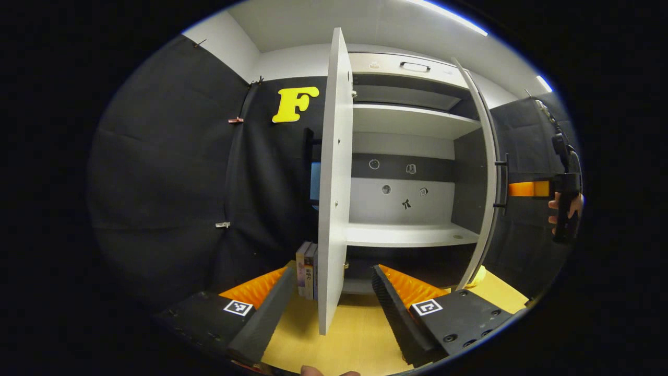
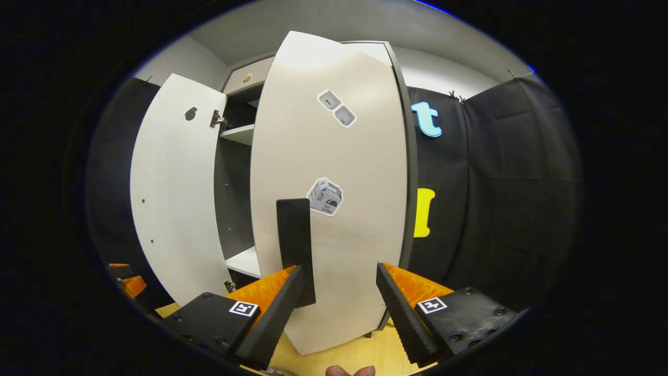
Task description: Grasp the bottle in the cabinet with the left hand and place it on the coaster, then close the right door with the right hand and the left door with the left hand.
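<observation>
Right before my released right tool (image 2: pixel 338 292) stands the right door (image 2: pixel 334 209). I push it steadily shut. My left tool (image 1: pixel 333 295), also released, straddles the left door (image 1: pixel 333 183) edge.

Left gripper (image 1: pixel 334 292): two wedge-shaped fingers with ribbed inner faces, each on a flat black block. Each block carries a small square black-and-white marker (image 1: pixel 238 307) on top; round screw holes (image 1: pixel 459 339) sit along the near edge of one block.

Right gripper (image 2: pixel 338 292): same build, ribbed wedge fingers, black blocks, one square marker (image 2: pixel 432 305) per block, screw holes along the edges. Seen from the left gripper view (image 1: pixel 543 189), it has a black upright handle (image 1: pixel 566 209) held in a hand (image 1: pixel 564 209).
</observation>
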Motion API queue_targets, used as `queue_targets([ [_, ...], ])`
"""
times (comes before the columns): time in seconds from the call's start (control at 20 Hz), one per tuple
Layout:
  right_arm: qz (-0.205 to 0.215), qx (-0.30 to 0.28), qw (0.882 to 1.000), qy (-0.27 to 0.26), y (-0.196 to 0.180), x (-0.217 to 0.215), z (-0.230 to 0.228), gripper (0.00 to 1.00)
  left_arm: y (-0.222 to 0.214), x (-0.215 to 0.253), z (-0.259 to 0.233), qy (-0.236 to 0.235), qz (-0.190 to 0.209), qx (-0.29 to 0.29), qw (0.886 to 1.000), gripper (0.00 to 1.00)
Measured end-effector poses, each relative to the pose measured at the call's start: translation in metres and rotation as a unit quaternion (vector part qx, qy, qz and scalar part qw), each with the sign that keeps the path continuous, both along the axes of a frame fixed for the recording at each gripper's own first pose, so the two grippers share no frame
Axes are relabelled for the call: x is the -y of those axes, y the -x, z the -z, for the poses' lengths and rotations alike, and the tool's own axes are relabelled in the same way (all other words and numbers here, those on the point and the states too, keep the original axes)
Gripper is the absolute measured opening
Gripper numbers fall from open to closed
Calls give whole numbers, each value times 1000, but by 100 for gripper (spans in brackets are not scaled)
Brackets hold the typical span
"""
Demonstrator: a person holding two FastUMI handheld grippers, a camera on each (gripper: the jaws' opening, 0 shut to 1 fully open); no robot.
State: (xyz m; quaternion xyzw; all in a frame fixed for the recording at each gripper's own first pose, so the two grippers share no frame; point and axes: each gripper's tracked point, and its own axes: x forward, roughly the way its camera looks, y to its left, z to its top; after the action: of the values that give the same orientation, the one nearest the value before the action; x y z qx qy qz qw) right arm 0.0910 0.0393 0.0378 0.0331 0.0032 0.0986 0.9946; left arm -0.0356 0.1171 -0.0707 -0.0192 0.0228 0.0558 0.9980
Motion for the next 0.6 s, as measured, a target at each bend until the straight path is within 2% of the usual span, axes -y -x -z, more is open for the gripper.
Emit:
queue_targets([
  [0.4, 3, 1, 1000, -11, -27, -27, 1, 94, 5, -25, -6, -10, -18, 3, 1000, 95],
  [0.6, 5, -4, 1000, -2, -24, -31, 1, 95, 3, -42, -15, -13, -29, 8, 999, 95],
])
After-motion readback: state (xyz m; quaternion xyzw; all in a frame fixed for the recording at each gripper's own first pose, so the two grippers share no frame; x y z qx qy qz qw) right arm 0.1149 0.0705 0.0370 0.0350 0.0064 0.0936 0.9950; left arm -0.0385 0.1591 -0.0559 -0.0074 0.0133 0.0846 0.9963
